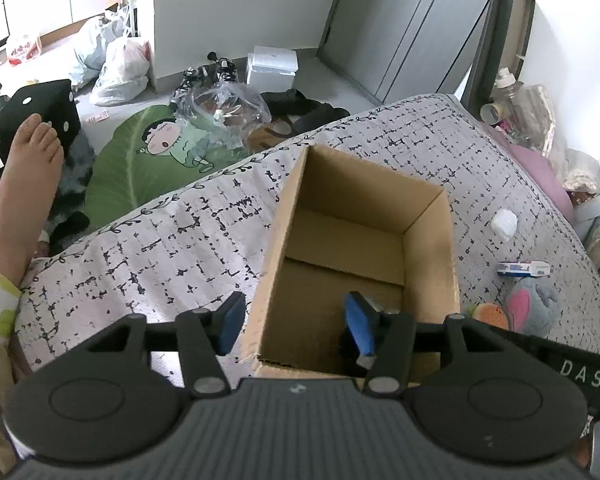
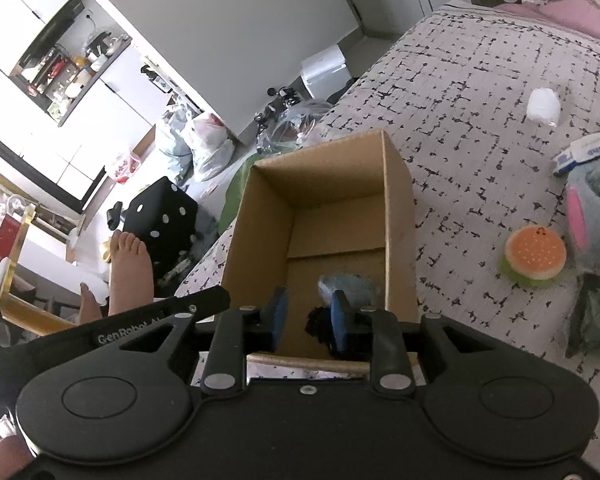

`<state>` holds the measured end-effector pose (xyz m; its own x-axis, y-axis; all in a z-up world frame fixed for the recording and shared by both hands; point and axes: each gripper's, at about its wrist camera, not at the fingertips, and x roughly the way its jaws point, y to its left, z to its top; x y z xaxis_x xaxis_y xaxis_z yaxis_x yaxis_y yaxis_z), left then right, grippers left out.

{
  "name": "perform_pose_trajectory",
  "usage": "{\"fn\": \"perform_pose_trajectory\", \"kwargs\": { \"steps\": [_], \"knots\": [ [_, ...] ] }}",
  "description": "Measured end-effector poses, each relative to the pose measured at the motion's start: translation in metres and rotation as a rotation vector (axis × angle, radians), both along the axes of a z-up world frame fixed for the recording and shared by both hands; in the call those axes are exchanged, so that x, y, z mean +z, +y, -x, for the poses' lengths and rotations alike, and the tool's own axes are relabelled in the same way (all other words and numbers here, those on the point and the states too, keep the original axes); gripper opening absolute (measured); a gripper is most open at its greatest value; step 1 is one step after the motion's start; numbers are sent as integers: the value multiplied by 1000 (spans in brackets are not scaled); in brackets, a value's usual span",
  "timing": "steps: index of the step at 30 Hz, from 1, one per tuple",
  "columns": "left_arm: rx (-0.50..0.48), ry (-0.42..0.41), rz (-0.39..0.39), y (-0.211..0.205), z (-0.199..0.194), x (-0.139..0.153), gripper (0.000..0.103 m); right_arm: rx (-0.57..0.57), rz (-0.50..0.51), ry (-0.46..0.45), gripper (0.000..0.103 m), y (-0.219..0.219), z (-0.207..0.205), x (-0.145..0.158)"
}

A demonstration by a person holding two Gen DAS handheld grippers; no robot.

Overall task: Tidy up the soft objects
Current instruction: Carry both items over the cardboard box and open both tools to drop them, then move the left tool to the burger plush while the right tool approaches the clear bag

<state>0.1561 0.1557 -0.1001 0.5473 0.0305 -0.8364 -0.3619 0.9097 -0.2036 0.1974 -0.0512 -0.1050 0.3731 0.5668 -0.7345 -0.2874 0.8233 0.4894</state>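
An open cardboard box [image 1: 430,236] [image 2: 398,216] stands on the patterned bed cover. A blue-grey and black soft object [image 2: 348,288] lies on its floor at the near end. My left gripper [image 1: 296,326] is open, straddling the box's near left wall, with one pad [image 1: 360,322] inside. My right gripper [image 2: 308,320] is open and empty over the box's near edge, just above the soft object. A burger-shaped soft toy [image 2: 536,254] [image 1: 490,314] and a grey-and-pink plush [image 2: 596,216] [image 1: 532,310] lie on the bed to the right of the box.
A white crumpled lump [image 1: 505,224] [image 2: 543,106] and a small blue-white packet [image 1: 524,269] [image 2: 582,153] lie on the bed beyond the toys. The bed's left edge drops to a cluttered floor with a green leaf mat [image 1: 140,156], bags and a black dice cushion [image 1: 36,114]. A bare foot [image 1: 32,160] is at left.
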Motion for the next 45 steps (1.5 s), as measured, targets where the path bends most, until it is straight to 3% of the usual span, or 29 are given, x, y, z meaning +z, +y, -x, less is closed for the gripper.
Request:
{"fn": "perform_pose_trajectory", "kwargs": {
  "steps": [7, 9, 15, 20, 23, 30, 41, 45],
  "knots": [
    [9, -21, -24, -10, 2, 6, 72, -39, 9, -10, 32, -27, 3, 6],
    [8, -29, -34, -15, 3, 8, 74, -56, 18, -22, 48, -37, 5, 9],
    [-10, -53, -61, -32, 4, 14, 81, -114, 50, -66, 77, -71, 10, 17],
    [-43, -71, -58, -49, 4, 19, 81, -165, 64, -70, 87, -99, 11, 16],
    [-74, -73, -37, -60, 2, 20, 89, -193, 60, -67, 95, -115, 11, 13],
    [-144, -76, 1, -92, -1, 22, 96, -255, 52, -31, 97, -150, 13, 2],
    [-194, -59, 23, -134, -14, 17, 96, -283, 38, 21, 96, -183, 13, -24],
    [-221, -55, 14, -148, -20, 14, 94, -299, 18, 54, 91, -192, 8, -38]
  ]
}}
